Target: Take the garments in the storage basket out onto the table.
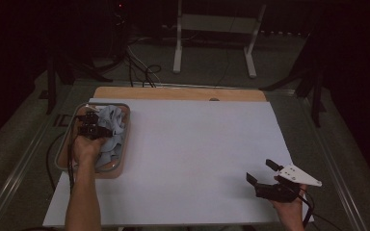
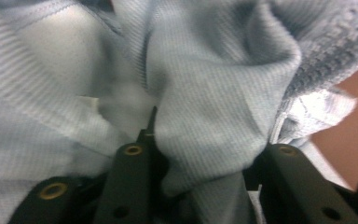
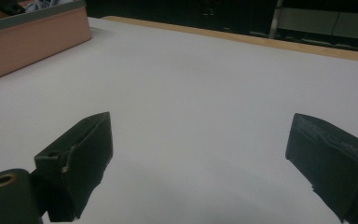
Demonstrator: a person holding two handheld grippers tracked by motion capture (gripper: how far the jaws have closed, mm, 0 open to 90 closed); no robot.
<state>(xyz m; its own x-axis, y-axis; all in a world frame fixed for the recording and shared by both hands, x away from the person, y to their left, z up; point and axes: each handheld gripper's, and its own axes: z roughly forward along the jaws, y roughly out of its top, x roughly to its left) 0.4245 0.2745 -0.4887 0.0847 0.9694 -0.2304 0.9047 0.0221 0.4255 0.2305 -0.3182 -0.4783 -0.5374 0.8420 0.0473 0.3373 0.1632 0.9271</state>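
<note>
A crumpled pale blue ribbed cloth (image 1: pixel 112 126) lies bunched in the pink bin (image 1: pixel 123 159) at the table's left.

Your high view looks down over the white-topped table (image 1: pixel 197 159); your left gripper view presses close against crumpled pale-blue cloth (image 2: pixel 205 84); your right gripper view skims the tabletop toward the shared pink rectangular bin (image 3: pixel 32 42).

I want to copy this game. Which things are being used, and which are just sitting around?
In use:
- left gripper, shut on the light blue cloth
- pink bin holding the cloth

Just around:
- right gripper, open above the white table sheet
- white stand behind the table
</note>
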